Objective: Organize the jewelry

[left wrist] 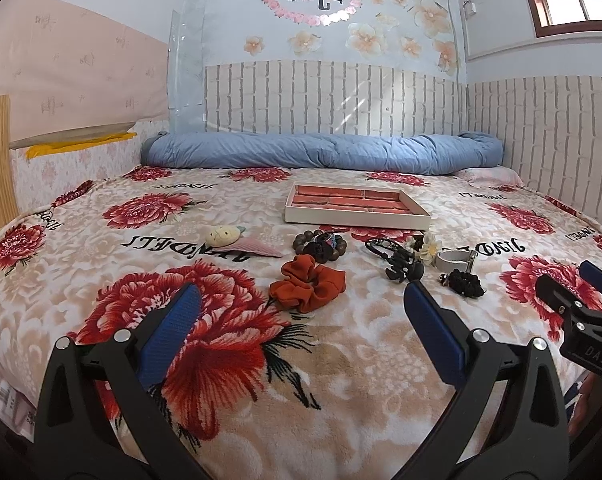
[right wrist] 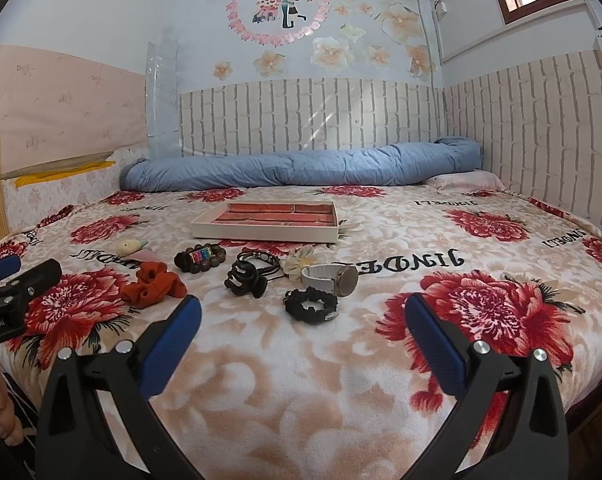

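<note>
Bare blanket (right wrist: 301,380) lies open before both grippers. Beyond it a row blocks the way to the tray (right wrist: 261,236): orange scrunchie (right wrist: 153,286), bead bracelet (right wrist: 199,261), black claw clip (right wrist: 243,280), black scrunchie (right wrist: 311,304), watch (right wrist: 333,278). Narrow gaps separate them.

In front of the tray (right wrist: 265,236) you have two scrunchies (right wrist: 153,285) (right wrist: 311,303), one bead bracelet (right wrist: 199,259), one claw clip (right wrist: 245,278), one watch (right wrist: 333,278), one flower (right wrist: 303,261).
</note>
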### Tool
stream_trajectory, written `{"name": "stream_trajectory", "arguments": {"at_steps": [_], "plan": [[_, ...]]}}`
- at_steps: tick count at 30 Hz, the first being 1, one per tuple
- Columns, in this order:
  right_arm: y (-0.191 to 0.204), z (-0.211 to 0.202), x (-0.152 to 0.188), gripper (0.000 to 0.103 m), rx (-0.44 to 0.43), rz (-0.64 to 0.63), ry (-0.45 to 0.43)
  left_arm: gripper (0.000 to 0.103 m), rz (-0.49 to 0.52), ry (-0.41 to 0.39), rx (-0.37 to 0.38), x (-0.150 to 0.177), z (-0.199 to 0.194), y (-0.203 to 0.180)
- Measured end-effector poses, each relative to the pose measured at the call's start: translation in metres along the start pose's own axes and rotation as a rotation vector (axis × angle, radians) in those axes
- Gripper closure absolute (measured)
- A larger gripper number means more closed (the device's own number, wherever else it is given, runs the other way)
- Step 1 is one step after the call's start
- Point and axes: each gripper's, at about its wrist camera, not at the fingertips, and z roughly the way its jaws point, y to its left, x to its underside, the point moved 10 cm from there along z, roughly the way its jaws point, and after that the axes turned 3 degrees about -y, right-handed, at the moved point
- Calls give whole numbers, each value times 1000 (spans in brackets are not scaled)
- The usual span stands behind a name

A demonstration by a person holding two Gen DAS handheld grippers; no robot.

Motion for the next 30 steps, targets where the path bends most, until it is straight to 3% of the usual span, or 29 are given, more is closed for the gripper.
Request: {"name": "stream_trajectory", "arguments": {"at_steps": [30], "plan": [[-1, -5, -3, 4, 4, -1, -1, 5, -4, -4, 4, -2, -4, -1]]}}
